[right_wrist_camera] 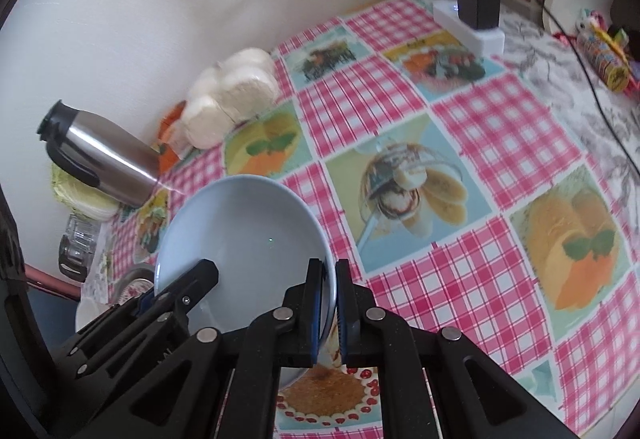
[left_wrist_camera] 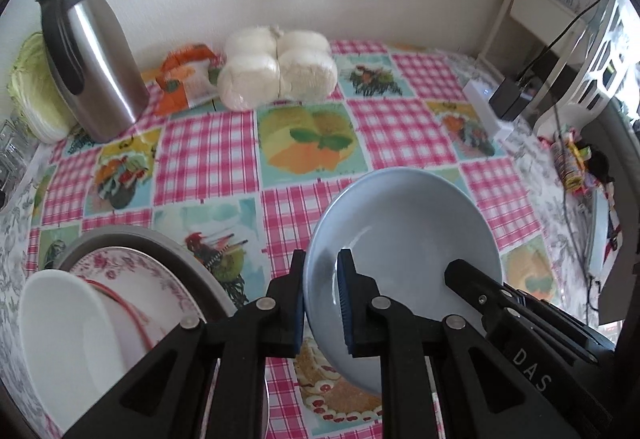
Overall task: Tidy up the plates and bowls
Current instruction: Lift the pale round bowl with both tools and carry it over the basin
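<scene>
1. My left gripper (left_wrist_camera: 320, 303) is clamped on the near-left rim of the blue bowl (left_wrist_camera: 408, 235), jaws nearly together with only the wall between the pads.
2. My right gripper (right_wrist_camera: 329, 309) pinches the opposite rim the same way.
3. The bowl hangs tilted above the checked tablecloth (left_wrist_camera: 208, 155), clear of it.
4. Step in hand, as I judge it: carrying the bowl toward the stack.
5. The white bowl (left_wrist_camera: 68, 339) sits on the floral plate (left_wrist_camera: 140, 267), at my left.
6. Next move calls for levelling the bowl and an even two-sided release.
</scene>
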`<state>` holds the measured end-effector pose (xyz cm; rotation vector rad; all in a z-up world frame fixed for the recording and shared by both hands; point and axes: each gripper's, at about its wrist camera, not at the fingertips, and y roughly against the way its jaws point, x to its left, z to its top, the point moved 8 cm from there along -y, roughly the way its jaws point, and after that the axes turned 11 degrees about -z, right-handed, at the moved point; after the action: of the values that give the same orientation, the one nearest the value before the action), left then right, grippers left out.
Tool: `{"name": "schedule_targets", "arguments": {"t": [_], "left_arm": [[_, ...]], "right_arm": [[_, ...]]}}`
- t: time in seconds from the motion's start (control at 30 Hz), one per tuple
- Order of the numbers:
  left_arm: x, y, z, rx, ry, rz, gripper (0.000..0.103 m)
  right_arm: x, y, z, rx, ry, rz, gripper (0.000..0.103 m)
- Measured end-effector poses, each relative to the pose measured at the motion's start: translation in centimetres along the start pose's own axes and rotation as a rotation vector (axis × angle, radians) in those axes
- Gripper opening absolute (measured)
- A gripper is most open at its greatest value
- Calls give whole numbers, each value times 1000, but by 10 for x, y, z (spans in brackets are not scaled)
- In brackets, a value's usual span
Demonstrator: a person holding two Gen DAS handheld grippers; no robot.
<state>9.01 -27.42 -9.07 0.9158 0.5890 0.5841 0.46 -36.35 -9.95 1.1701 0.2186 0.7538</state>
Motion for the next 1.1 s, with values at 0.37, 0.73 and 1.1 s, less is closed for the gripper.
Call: {"name": "schedule_targets", "arguments": {"t": [0.37,0.73,1.1], "left_arm": [[8,58,5,-124,47,-48,15],[25,109,-1,-235,96,-82,15],[62,140,-24,-304,191,-95,15]], "right_arm": [[21,47,4,-86,26,70,8],[54,89,-2,-177,78,114,8],[96,105,-22,-198,153,143,8]]}}
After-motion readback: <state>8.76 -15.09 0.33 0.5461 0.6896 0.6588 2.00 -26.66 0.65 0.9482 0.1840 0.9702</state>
